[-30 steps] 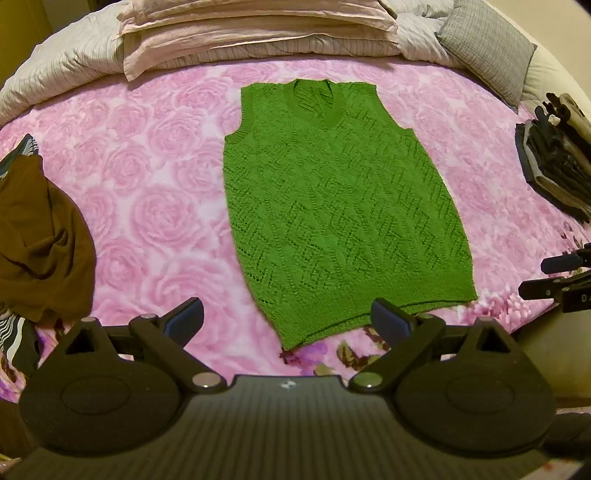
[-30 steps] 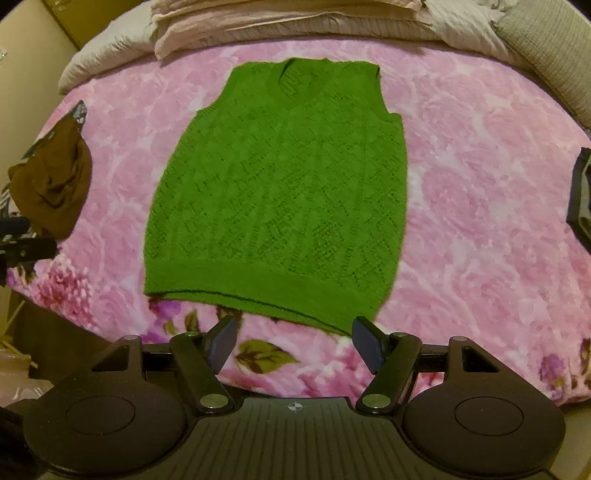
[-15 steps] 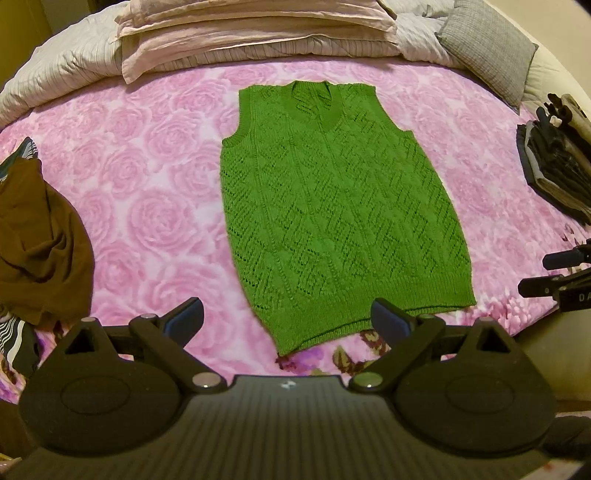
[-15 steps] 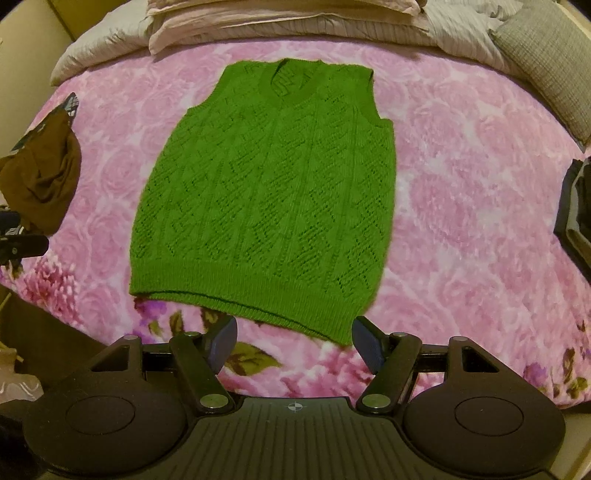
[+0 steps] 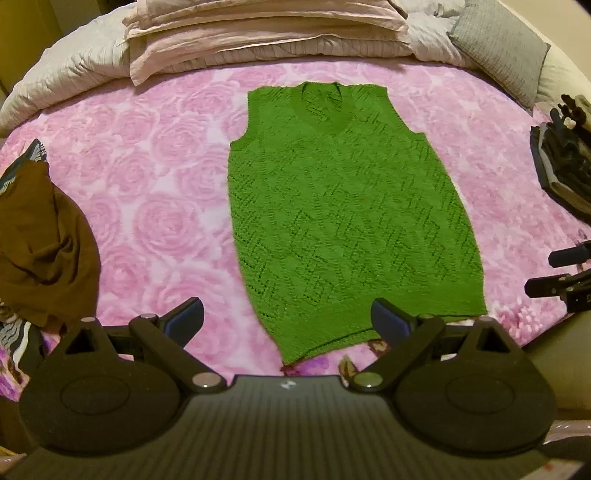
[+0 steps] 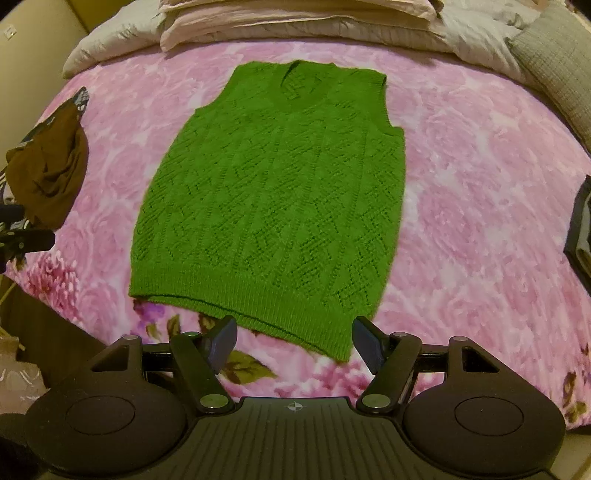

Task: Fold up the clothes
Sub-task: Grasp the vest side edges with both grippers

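My left gripper (image 5: 287, 323) has its 2 fingers spread wide, nothing between them, hovering above the near edge of the bed. My right gripper (image 6: 294, 341) is the same: fingers apart, holding nothing.

Green knit vest (image 5: 343, 218) lies flat and spread on the pink rose bedspread (image 5: 147, 192), straight ahead of both grippers, V-neck at the far end, hem nearest me. From the left wrist the hem's near-left corner sits between my fingers and the right finger covers a bit of the hem. From the right wrist the vest (image 6: 273, 199) sits slightly left of centre, with its near-right hem corner just ahead of the right finger; a second hem layer peeks out along the bottom edge.

Brown crumpled garment (image 5: 40, 251) is off to the left, well apart from the vest, with striped fabric under it mostly hidden and cut off by the frame. Dark pile of clothes (image 5: 565, 166) is far right, cropped, and I can't tell what the items are. Pillows and folded bedding (image 5: 258, 33) are at the far end, grey cushion (image 5: 502, 48) far right.

In the left view, only the black tips of the right gripper show at the right edge. In the right view, the left gripper's tips poke in at the left edge. Fisheye blur softens the knit pattern.
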Demonstrator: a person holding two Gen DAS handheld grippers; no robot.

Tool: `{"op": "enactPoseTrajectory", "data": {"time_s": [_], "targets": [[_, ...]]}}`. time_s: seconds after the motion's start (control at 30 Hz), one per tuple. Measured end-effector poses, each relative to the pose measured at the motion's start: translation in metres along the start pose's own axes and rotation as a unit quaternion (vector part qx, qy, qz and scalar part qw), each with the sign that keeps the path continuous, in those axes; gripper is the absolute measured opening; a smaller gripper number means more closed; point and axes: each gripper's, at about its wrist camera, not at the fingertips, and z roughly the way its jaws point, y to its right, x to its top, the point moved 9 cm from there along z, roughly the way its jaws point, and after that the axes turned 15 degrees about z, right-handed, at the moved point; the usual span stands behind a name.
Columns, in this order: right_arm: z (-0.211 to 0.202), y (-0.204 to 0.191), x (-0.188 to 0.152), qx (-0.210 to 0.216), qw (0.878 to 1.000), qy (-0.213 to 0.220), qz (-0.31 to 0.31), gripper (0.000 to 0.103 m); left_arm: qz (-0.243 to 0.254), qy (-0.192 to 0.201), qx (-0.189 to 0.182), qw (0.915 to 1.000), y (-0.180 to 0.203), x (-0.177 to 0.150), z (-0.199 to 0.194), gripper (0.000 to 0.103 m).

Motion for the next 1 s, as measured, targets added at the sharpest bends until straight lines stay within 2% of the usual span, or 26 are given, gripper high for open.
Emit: {"op": "enactPoseTrajectory", "data": {"time_s": [0.17, 0.27, 0.4, 0.57, 0.73, 0.83, 0.9, 1.0], "targets": [[0.015, 0.003, 0.013, -0.009, 1.0, -0.01, 0.005, 0.066, 0.024, 0.006, -0.007, 0.9997, -0.014, 0.016, 0.023, 0.095], [0.024, 0.006, 0.027, -0.024, 0.999, -0.014, 0.018, 0.066, 0.047, 0.01, -0.012, 0.9988, -0.026, 0.034, 0.04, 0.095], [0.035, 0.003, 0.055, -0.033, 0.999, -0.017, 0.025, 0.066, 0.086, 0.037, -0.027, 0.9953, -0.045, 0.074, 0.066, 0.095], [0.047, -0.001, 0.106, -0.033, 0.999, -0.006, 0.015, 0.066, 0.127, 0.038, -0.036, 0.9906, -0.071, 0.13, 0.104, 0.095], [0.071, 0.004, 0.168, -0.03, 0.999, 0.002, -0.027, 0.066, 0.153, 0.033, -0.045, 0.9866, -0.098, 0.189, 0.149, 0.093], [0.094, 0.009, 0.207, -0.022, 0.997, 0.006, -0.067, 0.066, 0.157, 0.034, -0.056, 0.9854, -0.108, 0.223, 0.18, 0.087], [0.114, 0.012, 0.232, -0.011, 0.996, 0.008, -0.094, 0.066, 0.176, 0.035, -0.048, 0.9826, -0.114, 0.246, 0.205, 0.084], [0.147, 0.017, 0.27, 0.005, 0.99, 0.009, -0.139, 0.065, 0.188, 0.034, -0.05, 0.9803, -0.12, 0.273, 0.244, 0.074]]}}
